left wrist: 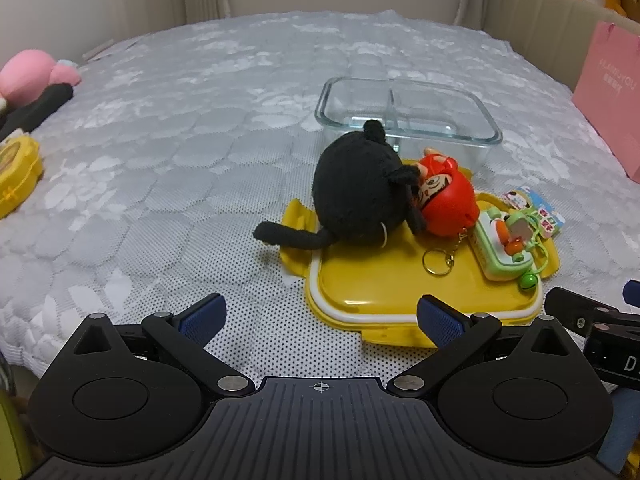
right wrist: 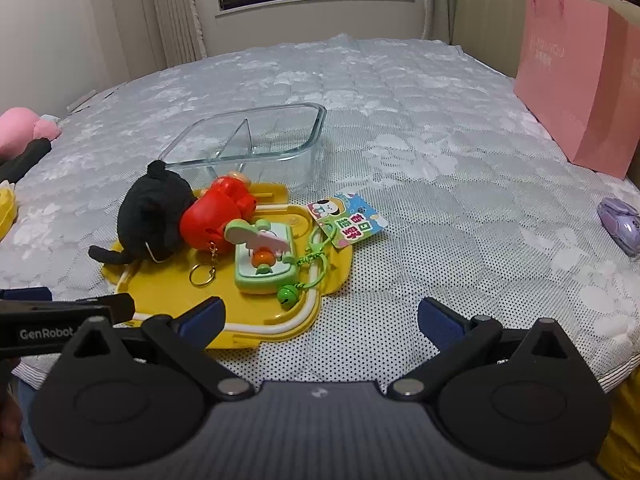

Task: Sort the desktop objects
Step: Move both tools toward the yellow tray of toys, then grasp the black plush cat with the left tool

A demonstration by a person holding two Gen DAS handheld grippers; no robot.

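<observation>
bed [left wrist: 200,120]: one yellow lid [left wrist: 380,288], three keychain toys [left wrist: 444,204]; both hand-held grippers [left wrist: 320,316] [right wrist: 320,318] gape empty.

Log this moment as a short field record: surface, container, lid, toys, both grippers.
surface: grey-white patterned bedspread
container: clear glass dish, divided, empty, just behind the lid
lid: yellow lid, flat, carrying the toys
toys: black plush cat leaning on red figure keychain; green toy keychain beside them
left gripper: open, short of the lid, holding nothing
right gripper: open, holding nothing
</observation>
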